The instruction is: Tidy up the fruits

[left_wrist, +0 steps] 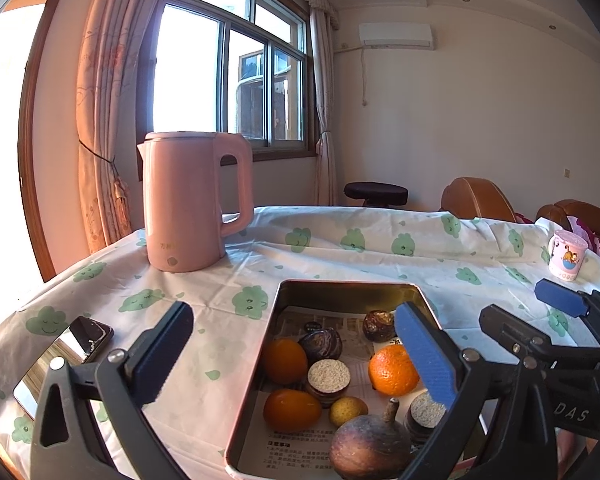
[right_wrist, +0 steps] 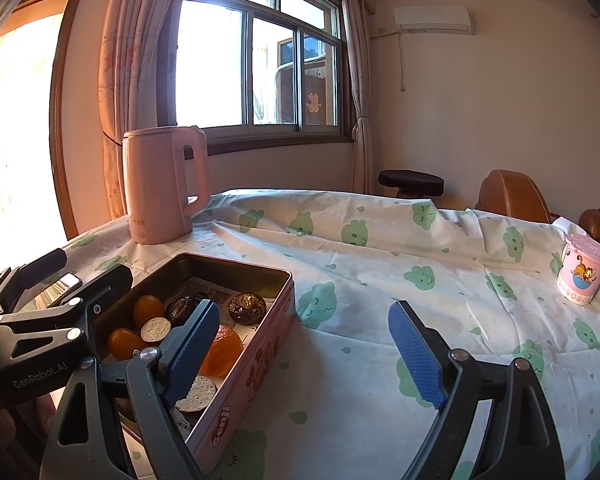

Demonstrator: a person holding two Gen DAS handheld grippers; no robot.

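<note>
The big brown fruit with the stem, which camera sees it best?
The left wrist view shows it best: the big brown fruit lies close to the lens at the near end of the tin, stem up and nothing covering it. In the right wrist view I cannot find it; the gripper finger covers that end.

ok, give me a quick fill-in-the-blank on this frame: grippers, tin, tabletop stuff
1. Both the left gripper and right gripper are ____.
2. The fruits lie inside a rectangular ____.
3. The kettle is coloured ____.
4. The cartoon cup stands to the ____ of the tin.

Missing words: open; tin; pink; right
</note>
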